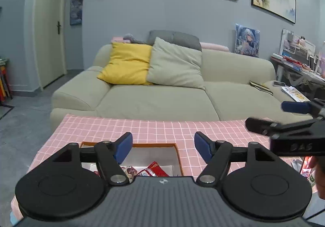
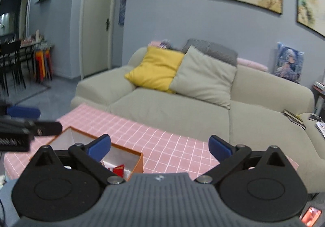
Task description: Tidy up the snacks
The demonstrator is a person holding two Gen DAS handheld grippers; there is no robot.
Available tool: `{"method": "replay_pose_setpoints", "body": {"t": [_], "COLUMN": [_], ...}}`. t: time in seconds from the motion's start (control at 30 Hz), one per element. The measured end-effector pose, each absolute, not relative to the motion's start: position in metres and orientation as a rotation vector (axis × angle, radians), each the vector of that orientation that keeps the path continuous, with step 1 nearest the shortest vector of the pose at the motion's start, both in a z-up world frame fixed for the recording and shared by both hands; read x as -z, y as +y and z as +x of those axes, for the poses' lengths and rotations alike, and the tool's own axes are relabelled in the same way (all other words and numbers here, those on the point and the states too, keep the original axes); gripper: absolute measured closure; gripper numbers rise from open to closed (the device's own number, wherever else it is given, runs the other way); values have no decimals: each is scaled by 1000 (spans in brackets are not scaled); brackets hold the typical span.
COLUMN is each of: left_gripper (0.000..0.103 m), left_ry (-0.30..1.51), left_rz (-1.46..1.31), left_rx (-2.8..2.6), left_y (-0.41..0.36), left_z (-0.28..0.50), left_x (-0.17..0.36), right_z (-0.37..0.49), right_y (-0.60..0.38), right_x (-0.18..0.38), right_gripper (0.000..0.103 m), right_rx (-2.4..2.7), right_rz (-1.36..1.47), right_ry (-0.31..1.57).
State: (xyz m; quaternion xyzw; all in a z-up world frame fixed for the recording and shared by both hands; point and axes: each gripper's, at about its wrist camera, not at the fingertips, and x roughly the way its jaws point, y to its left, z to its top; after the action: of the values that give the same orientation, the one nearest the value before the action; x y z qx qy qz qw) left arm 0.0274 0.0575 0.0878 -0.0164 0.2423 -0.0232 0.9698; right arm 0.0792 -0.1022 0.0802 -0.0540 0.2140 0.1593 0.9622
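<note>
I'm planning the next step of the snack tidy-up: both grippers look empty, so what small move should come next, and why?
Probably lower one open gripper toward a loose snack. Both the left gripper and right gripper stand open with nothing between the pads, raised over the pink tablecloth, while the orange box already holds red snack packets.

So the worktop [image 1: 154,127] is covered in a pink cloth with a white grid pattern. Sitting right on it is an orange-sided box [image 1: 178,156], white inside, with red snack packets [image 1: 155,169] in it. A couple more packets [image 1: 304,168] lie near the right edge.
</note>
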Motion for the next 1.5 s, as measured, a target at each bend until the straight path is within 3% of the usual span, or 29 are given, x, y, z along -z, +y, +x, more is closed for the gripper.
{"method": "replay_pose_setpoints", "body": {"t": [0.2, 0.37, 0.9, 1.5], "left_gripper": [10, 10, 10, 10], "left_ry": [410, 363, 590, 636], "left_rz": [-12, -7, -35, -36], "left_rx": [-43, -59, -93, -101], "left_y": [40, 29, 35, 38], "left_z": [-3, -12, 7, 5], "left_x": [-84, -81, -29, -29], "right_z": [22, -7, 15, 14], "right_y": [-116, -116, -118, -113], "right_x": [-81, -63, 5, 13], "right_gripper": [4, 4, 4, 4], "right_rx": [-246, -168, -64, -107], "right_rz": [-64, -71, -51, -73], "right_ry": [297, 243, 503, 505]}}
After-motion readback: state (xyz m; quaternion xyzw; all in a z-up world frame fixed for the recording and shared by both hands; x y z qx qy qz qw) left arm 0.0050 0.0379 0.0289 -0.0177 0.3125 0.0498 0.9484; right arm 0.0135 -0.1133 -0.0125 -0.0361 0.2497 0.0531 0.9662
